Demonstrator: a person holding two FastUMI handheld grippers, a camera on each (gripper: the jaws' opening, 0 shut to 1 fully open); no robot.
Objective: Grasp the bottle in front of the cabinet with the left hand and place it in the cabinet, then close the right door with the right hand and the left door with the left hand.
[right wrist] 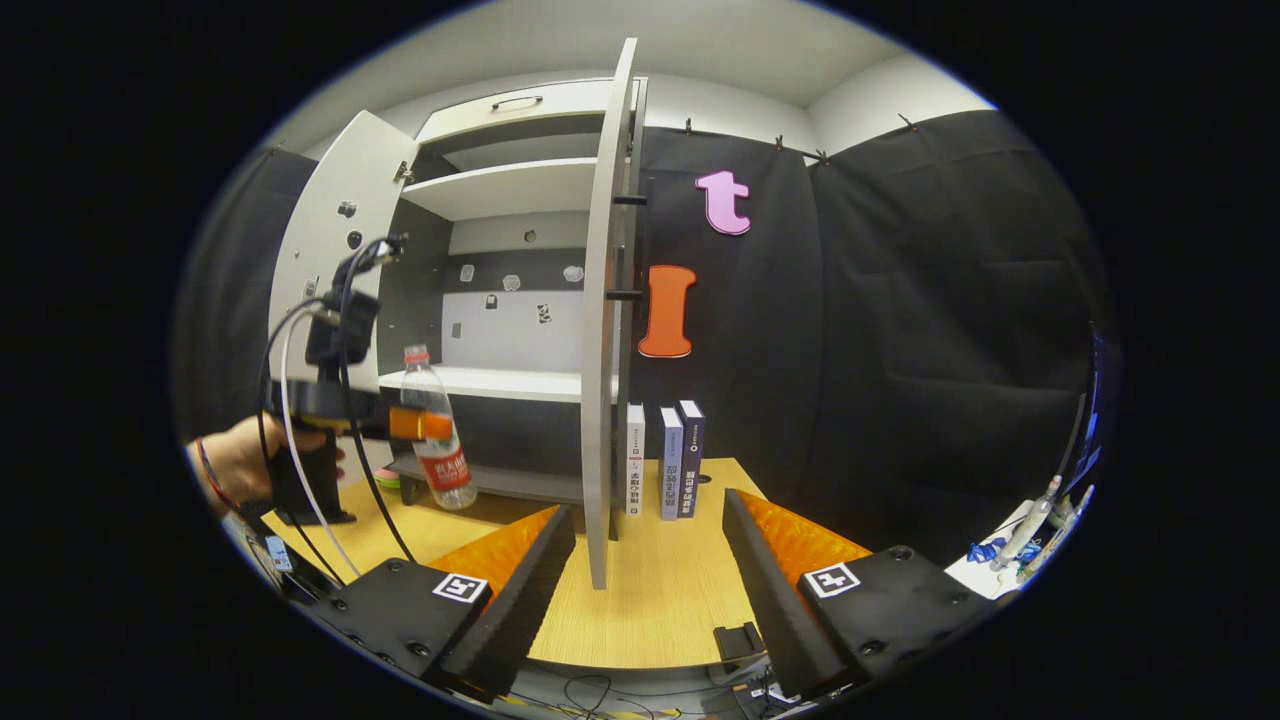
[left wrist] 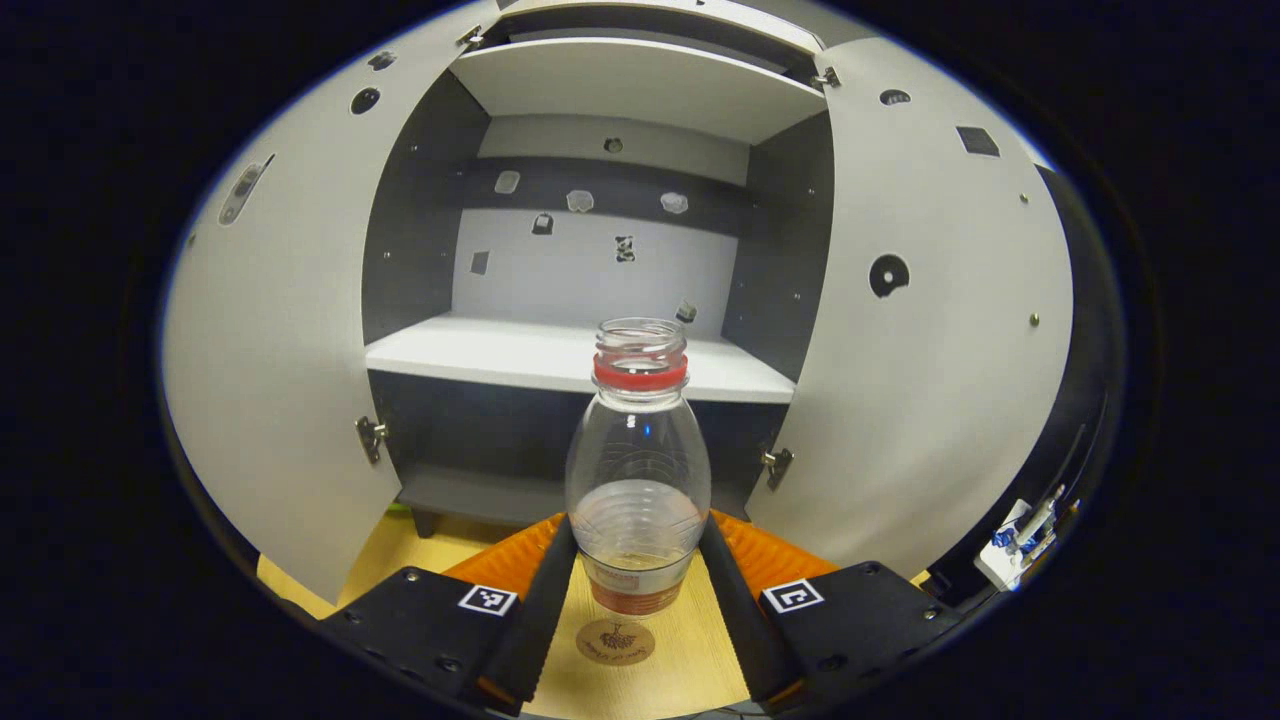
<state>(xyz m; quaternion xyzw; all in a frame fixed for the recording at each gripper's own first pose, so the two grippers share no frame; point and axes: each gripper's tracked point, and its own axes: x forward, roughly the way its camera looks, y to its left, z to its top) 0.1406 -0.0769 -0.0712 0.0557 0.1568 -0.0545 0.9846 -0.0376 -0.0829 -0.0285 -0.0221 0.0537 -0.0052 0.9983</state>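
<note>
A clear bottle point(left wrist: 638, 450) with a red neck ring and a red label stands between the fingers of my left gripper point(left wrist: 637, 545), which is shut on its lower body. It is in front of the open cabinet, below the level of the white shelf point(left wrist: 500, 355). The left door point(left wrist: 270, 350) and right door point(left wrist: 930, 330) both stand wide open. In the right gripper view the bottle point(right wrist: 440, 440) leans slightly in the left gripper point(right wrist: 405, 424), which a hand point(right wrist: 235, 460) holds. My right gripper point(right wrist: 648, 515) is open, with the right door point(right wrist: 600, 350) edge-on just beyond its fingers.
Three books point(right wrist: 665, 460) stand upright on the wooden table point(right wrist: 650, 610), right of the right door. A round brown sticker point(left wrist: 615, 640) lies on the table under the bottle. Cables trail from the left gripper. Small items lie at the far right point(right wrist: 1030, 530).
</note>
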